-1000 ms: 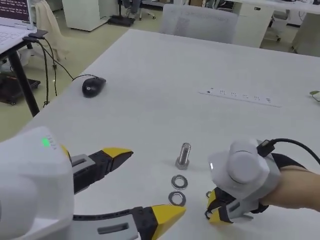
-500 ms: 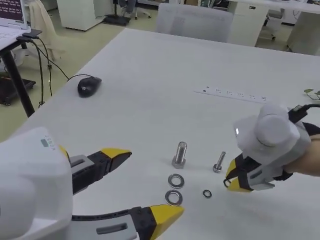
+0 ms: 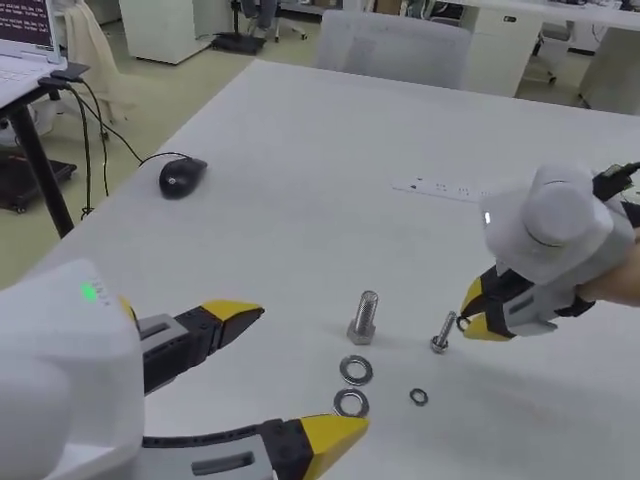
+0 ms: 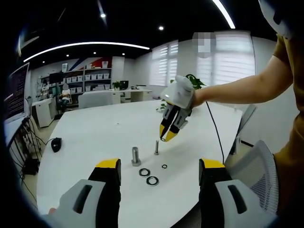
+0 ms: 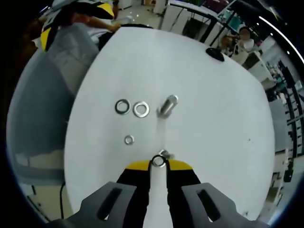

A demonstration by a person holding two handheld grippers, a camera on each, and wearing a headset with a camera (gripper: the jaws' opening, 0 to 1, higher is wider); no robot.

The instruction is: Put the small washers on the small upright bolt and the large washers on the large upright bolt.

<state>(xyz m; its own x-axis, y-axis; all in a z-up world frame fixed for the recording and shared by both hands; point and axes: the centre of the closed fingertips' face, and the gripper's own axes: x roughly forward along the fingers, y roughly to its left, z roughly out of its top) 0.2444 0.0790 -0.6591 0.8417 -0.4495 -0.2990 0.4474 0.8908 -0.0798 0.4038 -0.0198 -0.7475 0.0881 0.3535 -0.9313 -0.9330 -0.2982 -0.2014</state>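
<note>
Your left claw [image 3: 283, 370] hangs wide open at the near edge of the tabletop [image 3: 300, 200], with nothing between its yellow-tipped jaws. Just past it the two large washers [image 3: 356, 371] lie flat and close together, with the loose small washer [image 3: 419, 397] a little to their right, none of them on a bolt. Behind the washers the large bolt [image 3: 365, 318] stands upright on its head with a bare shank, so that half of the job looks untouched. Next to it on the right is the small bolt [image 3: 441, 333], also standing, and no washer can be made out on it. Your right claw [image 3: 480, 315] is pinched shut on the held small washer [image 5: 158, 162], which the right gripper view shows gripped at the jaw tips, just beside the top of the small bolt; whether the hole is lined up over the thread cannot be told. By this reckoning, one washer of four is about to be threaded and three are left to pick up. Farther back on the tabletop sit a mouse [image 3: 182, 178] and a power strip [image 3: 440, 189], well apart from the work
</note>
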